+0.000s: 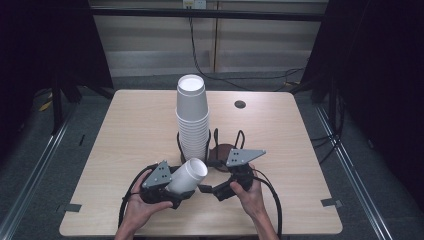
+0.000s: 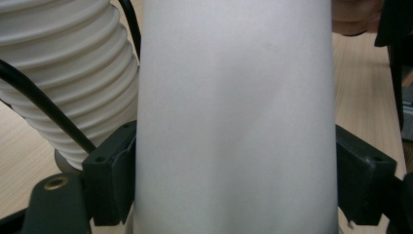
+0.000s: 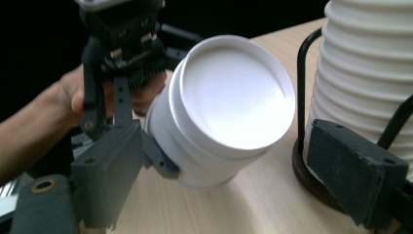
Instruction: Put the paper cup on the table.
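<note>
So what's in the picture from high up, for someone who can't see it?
The left gripper holds a white cup tipped on its side, and the right gripper points at it. Behind stands a tall stack of white cups in a black wire holder on a wooden table.

White cup (image 3: 229,107) seen bottom-on, clamped by left gripper (image 3: 146,141) w/ hand (image 3: 73,97) behind. Right gripper (image 3: 234,180) jaws spread wide, nothing btwn pads. Cup stack (image 3: 365,73) in black wire holder (image 3: 304,97) at right, on table (image 3: 243,204).

Dim, dark surrounds — overhead light on pale wood; close gripper views soft.
</note>
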Demonstrator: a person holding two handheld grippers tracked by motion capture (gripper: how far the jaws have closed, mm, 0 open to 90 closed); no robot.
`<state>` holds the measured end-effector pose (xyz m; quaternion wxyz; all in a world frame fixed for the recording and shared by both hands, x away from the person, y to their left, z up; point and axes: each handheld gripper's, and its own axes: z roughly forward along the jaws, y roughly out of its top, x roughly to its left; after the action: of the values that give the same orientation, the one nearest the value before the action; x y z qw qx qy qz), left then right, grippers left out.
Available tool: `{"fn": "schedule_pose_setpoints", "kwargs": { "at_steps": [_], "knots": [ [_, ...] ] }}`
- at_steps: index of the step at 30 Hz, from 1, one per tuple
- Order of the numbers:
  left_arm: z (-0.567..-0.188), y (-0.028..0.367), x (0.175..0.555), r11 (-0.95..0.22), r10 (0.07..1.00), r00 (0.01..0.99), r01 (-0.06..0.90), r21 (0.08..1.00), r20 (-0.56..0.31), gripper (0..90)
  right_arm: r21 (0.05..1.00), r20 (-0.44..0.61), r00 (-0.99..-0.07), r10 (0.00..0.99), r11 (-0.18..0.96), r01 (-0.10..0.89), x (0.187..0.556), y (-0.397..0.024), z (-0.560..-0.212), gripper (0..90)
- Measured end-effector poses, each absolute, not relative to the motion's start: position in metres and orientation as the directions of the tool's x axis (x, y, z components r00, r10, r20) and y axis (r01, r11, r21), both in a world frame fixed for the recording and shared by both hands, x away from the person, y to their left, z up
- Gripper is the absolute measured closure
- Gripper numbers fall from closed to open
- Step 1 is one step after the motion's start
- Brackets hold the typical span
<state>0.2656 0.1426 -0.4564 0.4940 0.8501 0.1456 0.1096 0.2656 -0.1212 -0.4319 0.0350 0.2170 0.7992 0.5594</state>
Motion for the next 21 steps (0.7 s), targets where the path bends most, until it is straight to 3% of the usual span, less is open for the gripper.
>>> {"fn": "schedule_pose_setpoints", "kwargs": {
  "at_steps": [21],
  "knots": [
    [-0.4513, 0.1339, 0.2695, -0.627, 0.302, 0.948, 0.114, 0.77, 0.105, 18.1, 0.815, 0.166, -0.933, 0.32, 0.488, 0.312, 0.2717, -0.1188, -0.4332, 16.2]
  ]
}}
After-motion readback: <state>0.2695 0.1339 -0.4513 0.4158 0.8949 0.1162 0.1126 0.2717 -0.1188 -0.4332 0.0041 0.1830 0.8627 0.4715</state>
